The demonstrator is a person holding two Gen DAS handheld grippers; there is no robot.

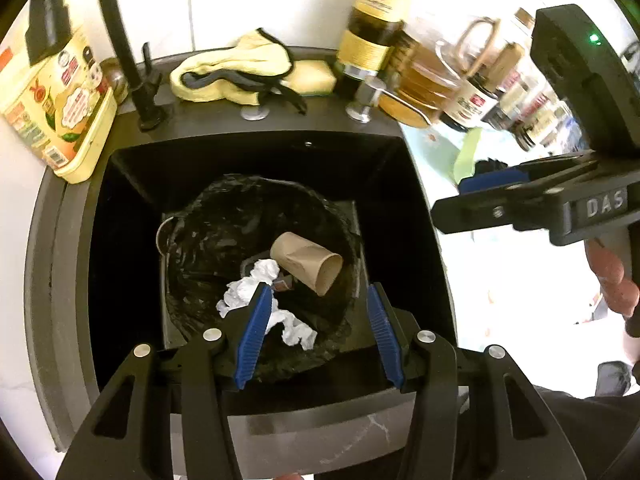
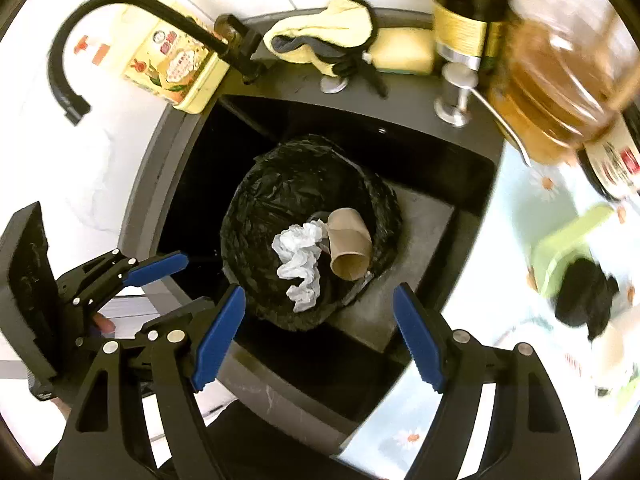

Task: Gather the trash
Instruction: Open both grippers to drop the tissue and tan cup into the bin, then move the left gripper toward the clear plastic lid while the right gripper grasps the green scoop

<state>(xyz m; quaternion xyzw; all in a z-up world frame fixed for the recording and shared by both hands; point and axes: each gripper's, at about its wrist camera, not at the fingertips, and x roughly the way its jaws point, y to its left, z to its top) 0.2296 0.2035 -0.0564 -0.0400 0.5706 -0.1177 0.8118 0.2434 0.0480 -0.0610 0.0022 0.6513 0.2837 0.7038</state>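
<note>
A bin lined with a black bag (image 1: 224,236) (image 2: 280,200) stands in a dark sink (image 1: 132,184) (image 2: 440,152). Inside lie a cardboard tube (image 1: 308,262) (image 2: 349,242) and crumpled white tissue (image 1: 248,288) (image 2: 300,260). My left gripper (image 1: 318,300) is open and empty, above the bin's near rim; it also shows at the left of the right wrist view (image 2: 160,270). My right gripper (image 2: 320,300) is open and empty, above the bin; in the left wrist view it hangs over the counter at the right (image 1: 492,180).
A black faucet (image 1: 128,60) (image 2: 100,12), a yellow carton (image 1: 56,96), a yellow cloth (image 1: 236,68) and a sponge (image 1: 316,76) line the sink's back ledge. Bottles and jars (image 1: 420,60) crowd the back right. A green object (image 2: 572,248) lies on the right counter.
</note>
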